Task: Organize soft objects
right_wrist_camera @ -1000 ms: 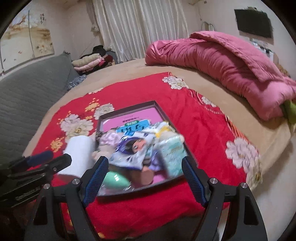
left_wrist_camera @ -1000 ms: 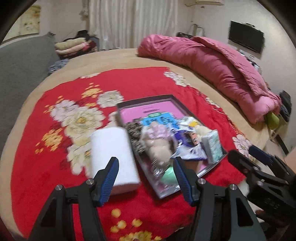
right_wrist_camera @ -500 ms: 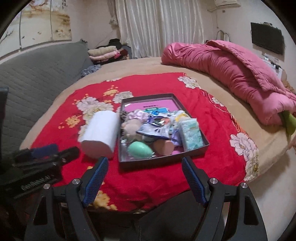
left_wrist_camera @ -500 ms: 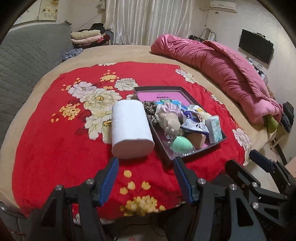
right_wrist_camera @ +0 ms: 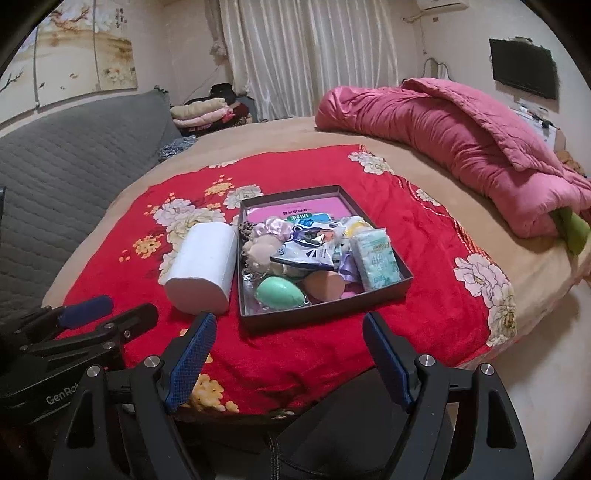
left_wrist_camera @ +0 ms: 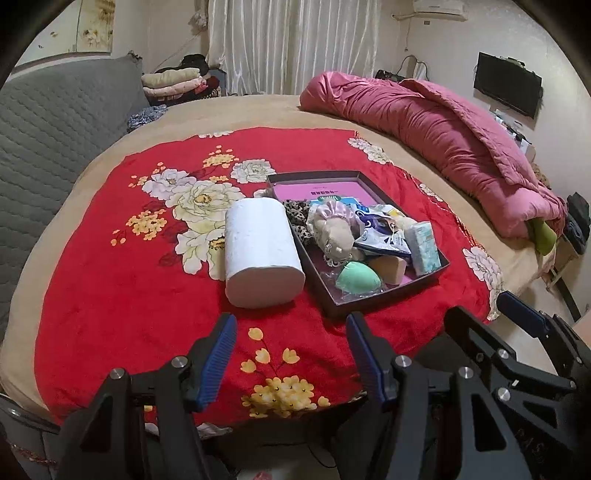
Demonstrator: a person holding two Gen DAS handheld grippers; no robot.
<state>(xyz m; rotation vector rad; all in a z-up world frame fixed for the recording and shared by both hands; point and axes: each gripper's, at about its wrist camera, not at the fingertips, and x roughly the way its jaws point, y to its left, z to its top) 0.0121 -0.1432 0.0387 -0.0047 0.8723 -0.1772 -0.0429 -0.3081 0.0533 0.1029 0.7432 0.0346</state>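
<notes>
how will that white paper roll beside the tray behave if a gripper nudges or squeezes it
The white paper roll lies on its side on the plush red blanket, so it may roll. It looks soft, probably light, and likely dents under pressure.

A wide bed fills the room, its tan sheet partly covered by a red floral blanket. A rumpled pink quilt lies along the bed's right side. A grey quilted headboard stands at the left. White curtains hang at the far wall, with folded clothes stacked beside them. A black TV is mounted on the right wall, an air conditioner high above. A painted panel decorates the left wall.
</notes>
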